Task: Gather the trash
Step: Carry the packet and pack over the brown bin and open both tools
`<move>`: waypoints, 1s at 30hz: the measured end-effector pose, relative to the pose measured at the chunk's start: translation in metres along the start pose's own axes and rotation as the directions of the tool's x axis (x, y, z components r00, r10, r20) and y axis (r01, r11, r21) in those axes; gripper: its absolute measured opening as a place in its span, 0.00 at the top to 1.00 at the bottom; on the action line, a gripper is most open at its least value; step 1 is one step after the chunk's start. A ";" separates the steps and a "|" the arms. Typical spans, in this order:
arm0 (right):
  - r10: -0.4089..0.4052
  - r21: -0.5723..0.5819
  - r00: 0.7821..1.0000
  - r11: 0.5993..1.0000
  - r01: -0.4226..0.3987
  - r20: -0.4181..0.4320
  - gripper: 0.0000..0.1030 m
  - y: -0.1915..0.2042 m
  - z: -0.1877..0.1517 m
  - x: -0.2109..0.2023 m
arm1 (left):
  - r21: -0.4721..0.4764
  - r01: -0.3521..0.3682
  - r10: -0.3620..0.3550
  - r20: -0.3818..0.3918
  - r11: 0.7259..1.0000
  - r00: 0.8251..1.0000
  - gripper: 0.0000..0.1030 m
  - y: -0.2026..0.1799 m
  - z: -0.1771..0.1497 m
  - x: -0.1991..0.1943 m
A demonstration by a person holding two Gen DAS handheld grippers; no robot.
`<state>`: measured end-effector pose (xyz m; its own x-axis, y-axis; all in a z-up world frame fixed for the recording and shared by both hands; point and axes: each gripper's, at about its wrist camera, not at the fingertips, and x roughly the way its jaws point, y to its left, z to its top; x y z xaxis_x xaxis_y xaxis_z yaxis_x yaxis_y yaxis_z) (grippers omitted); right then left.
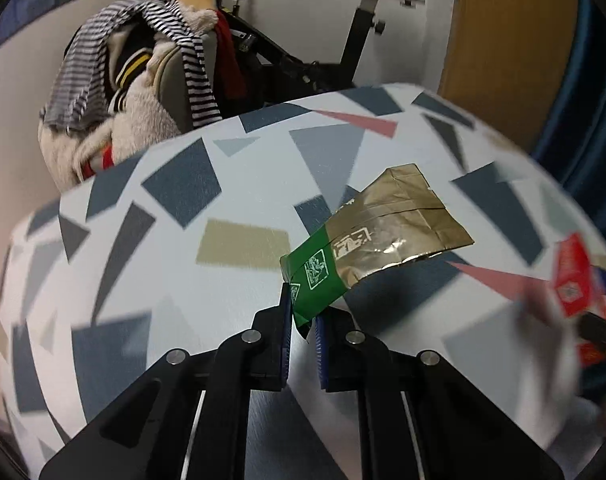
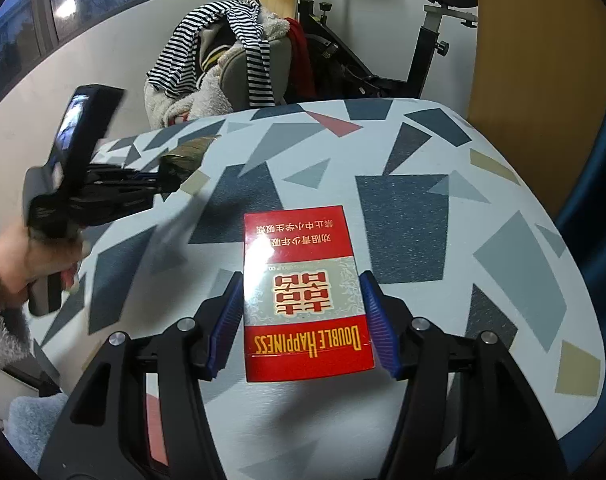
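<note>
My left gripper [image 1: 303, 312] is shut on the green end of a gold and green foil packet [image 1: 387, 232] and holds it lifted over the patterned table [image 1: 223, 184]. The packet also shows in the right wrist view [image 2: 185, 156], beside the left gripper [image 2: 159, 178]. My right gripper [image 2: 301, 304] holds a red Double Happiness cigarette box [image 2: 303, 296] between its blue pads, jaws against the box's two sides. The red box shows blurred at the right edge of the left wrist view [image 1: 579, 284].
The round table has a white top with grey, blue, pink and tan shapes [image 2: 403, 224]. Behind it stand a chair piled with striped and fleecy clothes [image 2: 223, 64] and an exercise bike [image 2: 383, 60]. A wooden panel [image 2: 543, 60] is at the right.
</note>
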<state>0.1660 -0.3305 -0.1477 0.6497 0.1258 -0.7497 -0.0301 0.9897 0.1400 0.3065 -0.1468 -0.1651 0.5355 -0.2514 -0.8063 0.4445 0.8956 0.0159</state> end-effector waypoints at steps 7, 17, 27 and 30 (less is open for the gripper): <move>0.026 -0.032 1.000 0.999 -0.026 0.005 0.43 0.024 -0.006 -0.015 | -0.061 0.027 -0.026 0.027 0.998 0.999 0.90 -0.004 -0.059 -0.064; 0.033 -0.083 0.999 0.996 -0.034 -0.010 0.43 0.069 -0.028 -0.041 | -0.137 0.057 -0.052 0.043 0.989 0.998 0.90 -0.012 -0.152 -0.139; 0.052 -0.119 0.998 0.991 -0.054 -0.021 0.43 0.098 -0.062 -0.060 | -0.196 0.072 -0.071 0.011 0.978 0.997 0.90 -0.019 -0.227 -0.167; 0.058 -0.128 0.998 0.990 -0.061 -0.028 0.43 0.107 -0.074 -0.066 | -0.209 0.077 -0.081 -0.010 0.975 0.997 0.89 -0.022 -0.249 -0.165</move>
<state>0.0632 -0.2283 -0.1310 0.6257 0.1851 -0.7578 -0.1668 0.9807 0.1018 0.0292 -0.0338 -0.1795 0.4907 -0.3195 -0.8106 0.3246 0.9304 -0.1702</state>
